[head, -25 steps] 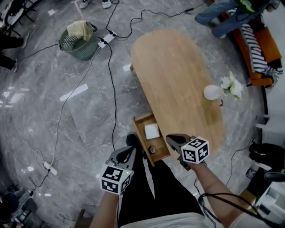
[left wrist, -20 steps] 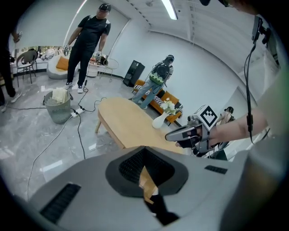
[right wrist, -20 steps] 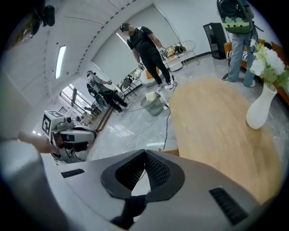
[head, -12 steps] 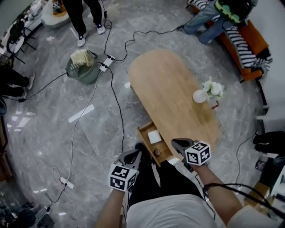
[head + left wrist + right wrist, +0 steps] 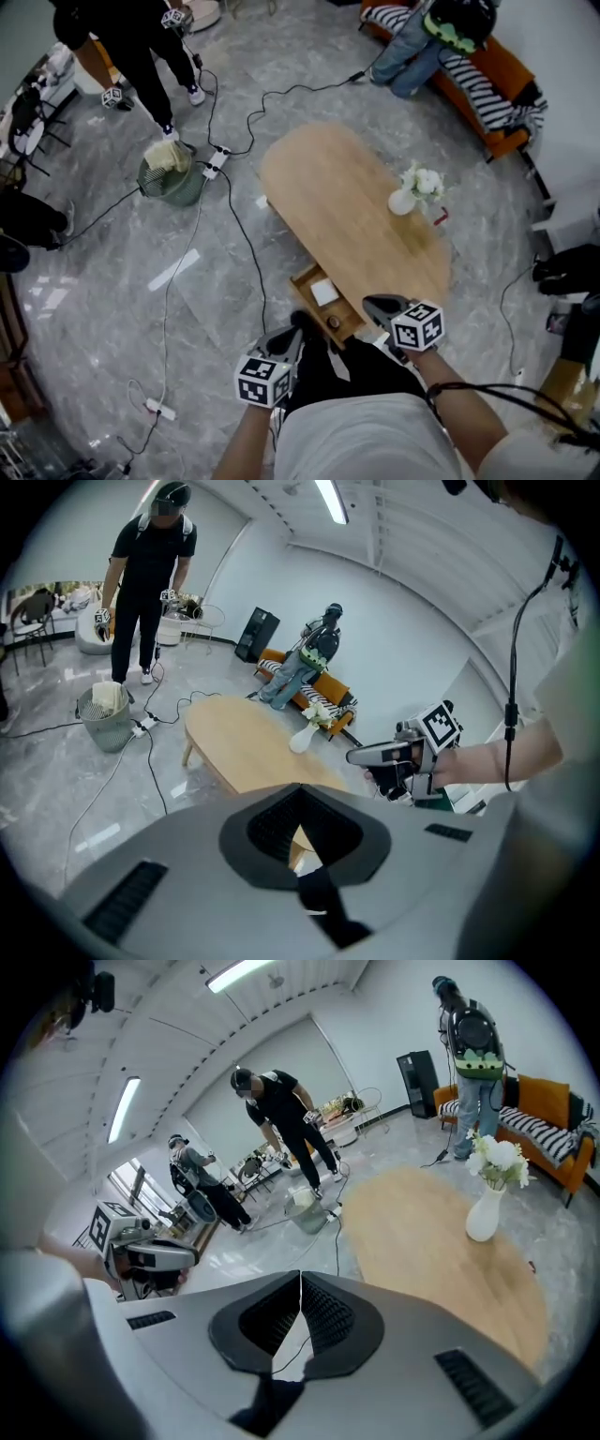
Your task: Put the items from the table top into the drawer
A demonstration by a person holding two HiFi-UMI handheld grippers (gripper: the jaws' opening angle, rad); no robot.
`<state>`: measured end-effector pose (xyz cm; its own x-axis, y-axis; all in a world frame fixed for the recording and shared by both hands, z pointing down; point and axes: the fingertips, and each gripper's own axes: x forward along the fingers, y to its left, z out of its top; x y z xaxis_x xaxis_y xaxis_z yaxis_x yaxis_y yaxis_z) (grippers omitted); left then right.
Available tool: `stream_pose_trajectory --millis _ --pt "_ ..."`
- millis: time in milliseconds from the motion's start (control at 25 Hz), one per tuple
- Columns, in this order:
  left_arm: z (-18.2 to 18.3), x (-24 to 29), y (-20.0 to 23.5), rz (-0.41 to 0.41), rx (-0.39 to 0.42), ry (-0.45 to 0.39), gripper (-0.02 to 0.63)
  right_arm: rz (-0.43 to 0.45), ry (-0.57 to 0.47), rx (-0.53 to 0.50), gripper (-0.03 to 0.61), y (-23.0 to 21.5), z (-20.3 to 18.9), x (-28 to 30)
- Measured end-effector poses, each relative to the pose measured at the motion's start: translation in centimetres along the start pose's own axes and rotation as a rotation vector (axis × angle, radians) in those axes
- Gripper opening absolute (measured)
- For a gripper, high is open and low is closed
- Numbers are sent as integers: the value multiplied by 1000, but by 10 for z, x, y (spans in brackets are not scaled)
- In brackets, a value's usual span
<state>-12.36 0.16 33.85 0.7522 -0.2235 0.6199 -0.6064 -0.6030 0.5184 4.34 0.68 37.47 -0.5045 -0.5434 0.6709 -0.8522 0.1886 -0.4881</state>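
The oval wooden table (image 5: 337, 202) has its small drawer (image 5: 308, 280) pulled open at the near end. Inside lie a white square item (image 5: 324, 292) and a small dark round item (image 5: 333, 322). A white vase of flowers (image 5: 405, 199) stands on the table top. My left gripper (image 5: 289, 336) hangs above the floor just left of the drawer, its jaws shut with nothing between them (image 5: 300, 787). My right gripper (image 5: 373, 304) hovers over the table's near end, to the right of the drawer, also shut and empty (image 5: 300, 1274).
A green basket (image 5: 172, 180) stands on the marble floor to the left, with cables and a power strip (image 5: 216, 161) running past the table. A person in black (image 5: 141, 56) stands beyond the basket. An orange sofa (image 5: 502, 89) with another person is at the back right.
The view has risen, so the table and drawer look smaller and farther below. Both grippers have lifted up away from the drawer and stayed shut.
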Motion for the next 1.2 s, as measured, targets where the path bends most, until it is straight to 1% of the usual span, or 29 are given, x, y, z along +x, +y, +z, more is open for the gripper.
stream_pose_trajectory --millis 80,200,320,520,680,920,1000,1120,1200 --pt "-3 -6 -7 -6 2 2 0 -8 -16 1 34 6 1 -11" --pt "-3 -10 -12 -1 31 8 2 -22 -32 -14 34 10 0 -25" --pt "0 -19 -21 7 48 -5 2 -33 -44 -14 34 11 -7 -42" --pt "9 -41 -35 43 49 -79 2 -32 -94 -18 34 17 -12 -71" --pt "3 -52 -49 58 36 -109 1 -31 -139 -19 34 26 -14 -95" --pt "-8 -67 -86 41 64 -124 2 -38 -194 -53 34 41 -23 -137" --pt "-9 -75 -102 35 69 -143 2 -43 -206 -57 34 44 -32 -152" --pt "-7 -93 -125 21 51 -187 2 -49 -224 -31 34 47 -47 -172" --pt "-9 -104 -137 18 47 -199 2 -54 -238 -15 34 49 -55 -184"
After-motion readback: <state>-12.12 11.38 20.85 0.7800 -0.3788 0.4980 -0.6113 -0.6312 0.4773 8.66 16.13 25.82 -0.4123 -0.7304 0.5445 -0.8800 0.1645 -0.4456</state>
